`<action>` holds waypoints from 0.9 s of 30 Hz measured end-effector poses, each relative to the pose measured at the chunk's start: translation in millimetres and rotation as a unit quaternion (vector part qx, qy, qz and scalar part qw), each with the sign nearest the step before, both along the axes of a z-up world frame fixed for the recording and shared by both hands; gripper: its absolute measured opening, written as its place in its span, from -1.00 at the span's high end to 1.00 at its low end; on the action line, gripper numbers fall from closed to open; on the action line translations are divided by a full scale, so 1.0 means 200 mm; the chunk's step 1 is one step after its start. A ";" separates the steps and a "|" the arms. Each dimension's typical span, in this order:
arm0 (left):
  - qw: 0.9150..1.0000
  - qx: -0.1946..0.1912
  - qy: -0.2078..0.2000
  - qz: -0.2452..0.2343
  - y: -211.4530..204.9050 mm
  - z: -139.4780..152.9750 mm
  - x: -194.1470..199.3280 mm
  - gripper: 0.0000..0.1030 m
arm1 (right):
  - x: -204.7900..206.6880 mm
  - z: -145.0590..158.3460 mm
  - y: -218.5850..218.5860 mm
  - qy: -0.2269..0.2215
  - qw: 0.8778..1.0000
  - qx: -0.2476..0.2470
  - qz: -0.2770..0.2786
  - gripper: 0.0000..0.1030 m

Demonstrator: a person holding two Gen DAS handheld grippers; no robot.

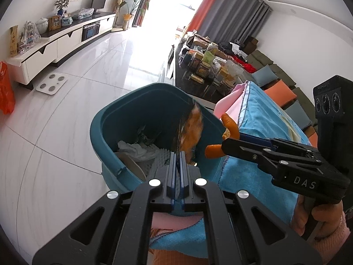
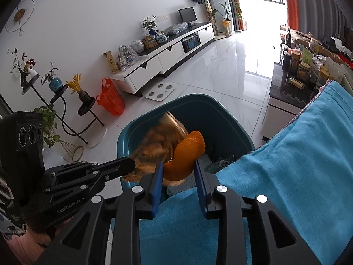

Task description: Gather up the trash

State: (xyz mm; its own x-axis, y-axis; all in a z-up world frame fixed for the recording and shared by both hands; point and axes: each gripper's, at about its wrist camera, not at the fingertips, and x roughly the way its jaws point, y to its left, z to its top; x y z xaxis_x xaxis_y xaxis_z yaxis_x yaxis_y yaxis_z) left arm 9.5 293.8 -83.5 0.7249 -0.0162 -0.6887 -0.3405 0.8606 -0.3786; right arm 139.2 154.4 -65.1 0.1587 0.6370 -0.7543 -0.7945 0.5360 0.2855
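A teal trash bin (image 1: 114,119) (image 2: 220,108) stands on the floor beside a table covered with a blue towel (image 1: 260,114) (image 2: 297,165). My left gripper (image 1: 179,154) (image 2: 132,165) is shut on a crinkly orange-brown plastic wrapper (image 1: 189,130) (image 2: 158,141) and holds it over the bin's opening. My right gripper (image 2: 179,167) (image 1: 222,148) is shut on a piece of orange peel (image 2: 187,152) (image 1: 229,125) at the bin's near rim. Crumpled white paper (image 1: 134,150) and other trash lie inside the bin.
A white TV cabinet (image 1: 59,42) (image 2: 167,55) runs along the far wall. A white bathroom scale (image 1: 51,84) (image 2: 160,91) and an orange plastic bag (image 2: 110,99) (image 1: 6,88) are on the tiled floor. A dark coffee table (image 1: 198,84) carries several jars.
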 end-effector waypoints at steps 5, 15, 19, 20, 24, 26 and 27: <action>1.000 0.001 0.003 -0.001 0.00 -0.02 0.01 0.93 | 0.01 0.00 0.01 0.001 1.000 -0.001 -0.004 0.43; 1.000 0.011 0.001 0.004 -0.01 -0.03 0.00 0.40 | 0.05 -0.01 -0.02 0.010 1.000 0.011 -0.014 0.41; 1.000 0.025 -0.006 0.006 -0.02 0.00 -0.02 0.16 | 0.05 0.00 -0.04 0.009 1.000 0.018 -0.017 0.32; 1.000 0.029 -0.009 0.006 -0.03 0.01 -0.03 0.12 | 0.05 0.00 -0.05 0.008 1.000 0.019 -0.018 0.30; 0.999 0.046 -0.018 0.011 -0.04 0.04 -0.07 -0.09 | 0.04 0.02 -0.11 0.004 0.999 0.033 -0.019 0.09; 0.998 0.064 -0.026 0.012 -0.07 0.07 -0.10 -0.25 | 0.02 0.03 -0.13 0.000 0.999 0.040 -0.017 0.06; 0.997 0.069 -0.029 0.011 -0.07 0.09 -0.11 -0.39 | 0.02 0.04 -0.15 -0.004 0.999 0.044 -0.019 0.00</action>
